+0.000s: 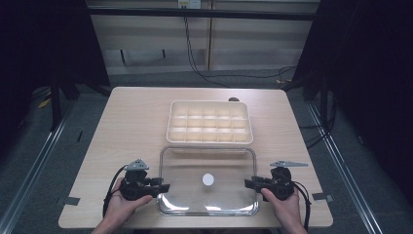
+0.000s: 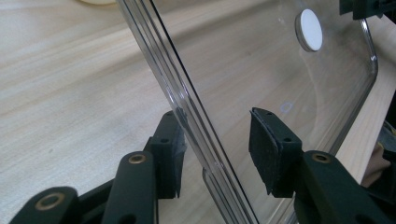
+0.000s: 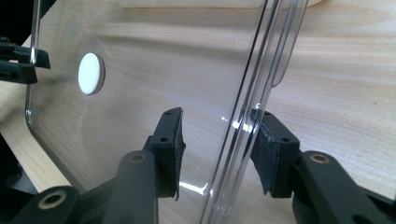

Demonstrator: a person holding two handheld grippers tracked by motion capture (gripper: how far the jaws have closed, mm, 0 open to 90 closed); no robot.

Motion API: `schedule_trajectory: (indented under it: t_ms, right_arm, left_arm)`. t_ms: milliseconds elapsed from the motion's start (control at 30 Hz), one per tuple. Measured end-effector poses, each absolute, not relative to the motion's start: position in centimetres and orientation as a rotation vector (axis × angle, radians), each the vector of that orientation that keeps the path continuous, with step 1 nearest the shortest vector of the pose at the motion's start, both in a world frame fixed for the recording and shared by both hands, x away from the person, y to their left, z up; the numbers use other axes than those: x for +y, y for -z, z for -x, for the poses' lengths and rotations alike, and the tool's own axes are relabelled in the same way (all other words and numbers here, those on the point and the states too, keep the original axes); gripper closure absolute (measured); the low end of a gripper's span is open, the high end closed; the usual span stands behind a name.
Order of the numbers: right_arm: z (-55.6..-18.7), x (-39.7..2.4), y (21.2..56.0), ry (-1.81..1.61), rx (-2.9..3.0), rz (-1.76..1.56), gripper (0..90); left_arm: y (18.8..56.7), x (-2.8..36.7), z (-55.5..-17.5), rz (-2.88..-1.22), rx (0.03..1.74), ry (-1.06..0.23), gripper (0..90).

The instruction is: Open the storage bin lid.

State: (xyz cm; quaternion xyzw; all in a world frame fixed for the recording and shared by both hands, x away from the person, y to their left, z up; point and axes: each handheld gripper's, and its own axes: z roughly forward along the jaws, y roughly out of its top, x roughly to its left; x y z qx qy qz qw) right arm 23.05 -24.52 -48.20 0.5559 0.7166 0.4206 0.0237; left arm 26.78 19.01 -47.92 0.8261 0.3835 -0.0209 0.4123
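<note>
On the near half of the tabletop [image 1: 131, 117], a clear lid [image 1: 208, 165] is lying flat, just in front of the cream tray [image 1: 210, 122] with its grid of compartments. The left gripper [image 1: 164, 186] is sitting at the lid's left edge and the right gripper [image 1: 247, 183] at its right edge, each held in a hand.

In the left gripper view the fingers [image 2: 170, 149] are standing spread, with the lid's ribbed rim [image 2: 187, 116] running between them; one pad is looking close to the rim, the other well clear of it. In the right gripper view the fingers [image 3: 273, 149] are likewise spread around the rim [image 3: 243, 121], the right-hand pad sitting right against it and the other apart. Neither pair is pinching the lid.

The risks, as I am judging them: with both grips slack, any lift now is likely leaving the lid behind or tipping it off one side. The rim is thin, smooth and glossy, so pads closing off-centre could be sliding along it. A sideways nudge could be pushing the lid against the tray.

The lid itself is looking rigid, transparent and rectangular with rounded corners, a raised rim, and a small white disc [image 1: 208, 179] near its middle.
</note>
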Motion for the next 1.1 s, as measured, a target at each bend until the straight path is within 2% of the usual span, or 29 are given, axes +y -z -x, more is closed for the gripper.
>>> schedule_trajectory:
  t_ms: [500,1100]
  right_arm:
    - [-23.1,-24.3,48.9,-1.264,2.227,-1.750,51.8]
    - [-23.5,-24.5,49.7,-1.244,2.251,-1.767,48.3]
  left_arm:
    - [48.5,19.0,-27.3,-2.074,0.974,0.068,56.4]
    - [48.8,18.6,-27.7,-2.112,0.988,0.019,55.3]
